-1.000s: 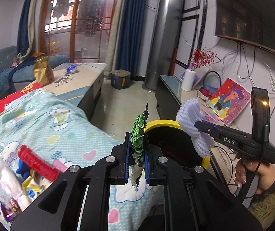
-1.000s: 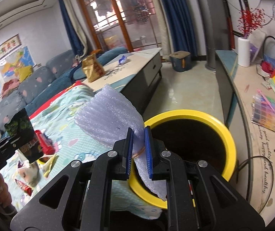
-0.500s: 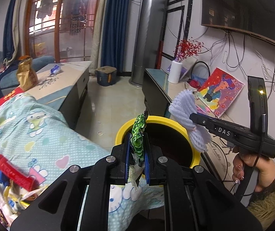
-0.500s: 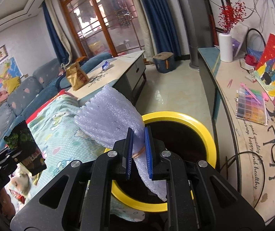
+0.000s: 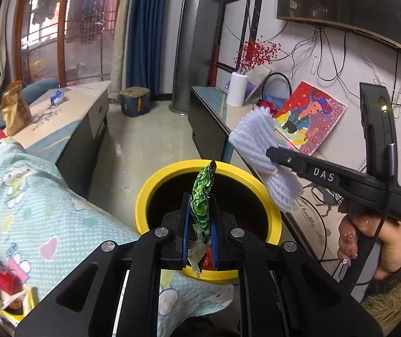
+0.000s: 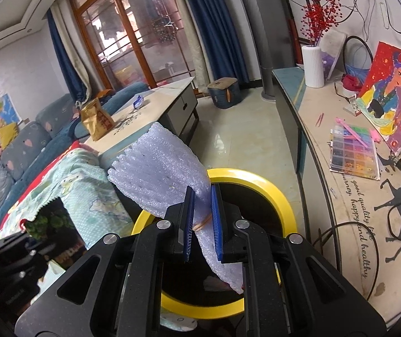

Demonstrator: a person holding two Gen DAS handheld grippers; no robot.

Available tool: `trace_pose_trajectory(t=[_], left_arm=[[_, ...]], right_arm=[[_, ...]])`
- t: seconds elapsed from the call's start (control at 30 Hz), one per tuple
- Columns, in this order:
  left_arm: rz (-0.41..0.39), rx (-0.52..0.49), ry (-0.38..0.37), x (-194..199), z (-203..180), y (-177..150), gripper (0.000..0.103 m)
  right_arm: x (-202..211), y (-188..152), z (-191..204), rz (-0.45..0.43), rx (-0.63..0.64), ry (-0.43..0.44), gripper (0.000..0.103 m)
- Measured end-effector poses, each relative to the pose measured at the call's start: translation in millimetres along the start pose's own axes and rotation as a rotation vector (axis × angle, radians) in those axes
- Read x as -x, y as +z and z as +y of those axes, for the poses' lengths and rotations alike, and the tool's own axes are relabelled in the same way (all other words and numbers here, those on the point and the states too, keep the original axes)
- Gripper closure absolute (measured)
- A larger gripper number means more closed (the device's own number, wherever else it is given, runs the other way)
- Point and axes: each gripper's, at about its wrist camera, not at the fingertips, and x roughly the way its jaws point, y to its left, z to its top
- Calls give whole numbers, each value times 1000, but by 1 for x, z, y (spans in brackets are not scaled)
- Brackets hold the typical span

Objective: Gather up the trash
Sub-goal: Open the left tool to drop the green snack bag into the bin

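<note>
Left gripper (image 5: 199, 230) clamped on light, crinkly wrapper (image 5: 201, 196); right gripper (image 6: 202, 221) pinches soft foam sleeve (image 6: 158, 174) mid-body over yellow bin (image 6: 279, 193).

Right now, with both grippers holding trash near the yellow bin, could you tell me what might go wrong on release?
1. The foam sleeve is bulky and fans out left of the right gripper; it could catch the yellow bin rim and fall outside.
2. The green wrapper in the left gripper is light and may cling to a pad.
3. The two grippers are close and could bump.
</note>
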Motion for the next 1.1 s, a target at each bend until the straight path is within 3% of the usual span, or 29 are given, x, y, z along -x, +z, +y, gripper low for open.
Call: trace_pose_trajectory(t=[0.73,0.8,0.87,1.03,1.1], left_arm=[[112,55,-38,-70,4,-2,90],[114,65,-41,-74,6,1,85],[116,81,-42,-75,8,2,66],[106,116,-43,-69,12,0,38],[98,132,-42,-64,16,-1,32]], right_arm=[[-31,15,-17,38,-50,6,93],[-33,15,-18,42,-52,8,90],[-33,15,-18,42,-54,4,73],[-29,13,-21,33,-68,-12,60],[-28,12,-22,29,-71,-18,55]])
